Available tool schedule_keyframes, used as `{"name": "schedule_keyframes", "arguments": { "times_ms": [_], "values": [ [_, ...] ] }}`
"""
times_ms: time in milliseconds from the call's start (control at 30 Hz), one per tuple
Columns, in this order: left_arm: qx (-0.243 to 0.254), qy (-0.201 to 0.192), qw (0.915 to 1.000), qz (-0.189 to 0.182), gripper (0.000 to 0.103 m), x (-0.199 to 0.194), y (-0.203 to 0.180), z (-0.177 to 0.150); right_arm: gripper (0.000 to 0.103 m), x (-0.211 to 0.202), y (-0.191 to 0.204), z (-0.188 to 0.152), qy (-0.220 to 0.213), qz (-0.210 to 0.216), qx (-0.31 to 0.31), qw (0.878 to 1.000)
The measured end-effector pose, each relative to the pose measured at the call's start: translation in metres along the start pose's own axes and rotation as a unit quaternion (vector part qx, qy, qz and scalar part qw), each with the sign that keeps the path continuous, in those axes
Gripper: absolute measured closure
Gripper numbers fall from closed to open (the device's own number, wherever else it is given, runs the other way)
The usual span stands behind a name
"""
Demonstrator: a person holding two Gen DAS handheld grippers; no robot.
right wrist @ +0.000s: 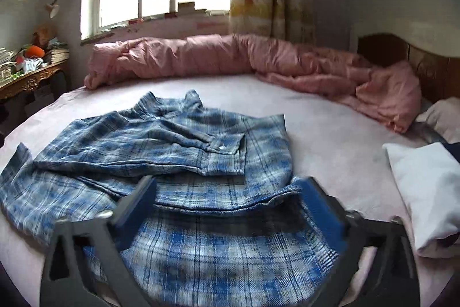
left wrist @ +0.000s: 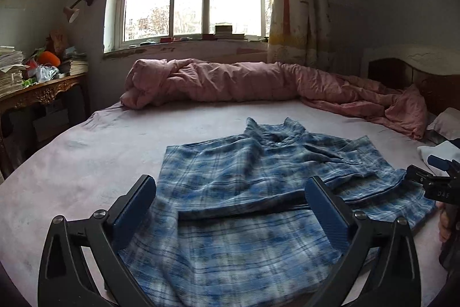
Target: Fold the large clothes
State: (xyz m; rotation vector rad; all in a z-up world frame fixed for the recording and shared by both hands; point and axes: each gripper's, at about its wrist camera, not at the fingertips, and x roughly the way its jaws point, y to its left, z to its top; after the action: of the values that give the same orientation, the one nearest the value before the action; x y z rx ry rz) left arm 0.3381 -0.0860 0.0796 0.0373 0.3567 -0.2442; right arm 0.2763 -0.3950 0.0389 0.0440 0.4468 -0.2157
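A blue plaid shirt (left wrist: 247, 192) lies flat on the pink bed sheet (left wrist: 86, 157), collar toward the window, both sleeves folded across its body. It also shows in the right wrist view (right wrist: 161, 151). My left gripper (left wrist: 230, 192) is open and empty, hovering over the shirt's lower left part. My right gripper (right wrist: 227, 192) is open and empty over the shirt's lower right part, its view slightly blurred. The right gripper also shows at the right edge of the left wrist view (left wrist: 431, 180).
A rumpled pink duvet (left wrist: 258, 82) lies along the far side of the bed under the window. A folded white garment (right wrist: 425, 192) sits on the bed to the right. A cluttered wooden side table (left wrist: 37, 88) stands at the left. A dark headboard (right wrist: 431, 71) is at the right.
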Motion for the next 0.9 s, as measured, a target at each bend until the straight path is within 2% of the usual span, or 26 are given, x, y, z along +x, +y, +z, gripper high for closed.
{"name": "schedule_keyframes", "arguments": {
  "times_ms": [167, 300, 500, 667, 733, 800, 900],
  "values": [
    [0.025, -0.014, 0.9995, 0.011, 0.0, -0.004, -0.018, -0.004, 0.0, -0.011, 0.006, -0.004, -0.018, 0.022, -0.001, 1.0],
    [0.037, -0.005, 0.9993, 0.004, 0.0, -0.001, -0.026, -0.008, 0.0, -0.015, 0.019, -0.009, -0.017, 0.037, -0.034, 0.999],
    [0.07, -0.005, 0.9974, -0.013, 0.0, -0.013, -0.038, -0.008, 0.0, -0.016, 0.04, -0.014, -0.02, 0.015, -0.073, 0.997],
    [0.087, 0.0, 0.9961, -0.019, 0.0, -0.019, -0.048, -0.012, 0.0, -0.02, 0.04, -0.018, -0.006, 0.03, -0.069, 0.997],
    [0.094, 0.016, 0.9952, -0.023, 0.0, -0.018, -0.051, -0.016, 0.0, -0.022, 0.039, -0.021, 0.008, 0.032, -0.067, 0.997],
    [0.116, 0.077, 0.9889, -0.051, 0.0, -0.01, -0.054, -0.026, 0.0, -0.021, 0.04, -0.023, 0.032, 0.042, -0.074, 0.996],
    [0.148, 0.127, 0.9795, -0.049, 0.0, -0.005, -0.055, -0.04, 0.0, -0.009, 0.047, -0.029, 0.114, 0.08, -0.119, 0.983]
  ]
}}
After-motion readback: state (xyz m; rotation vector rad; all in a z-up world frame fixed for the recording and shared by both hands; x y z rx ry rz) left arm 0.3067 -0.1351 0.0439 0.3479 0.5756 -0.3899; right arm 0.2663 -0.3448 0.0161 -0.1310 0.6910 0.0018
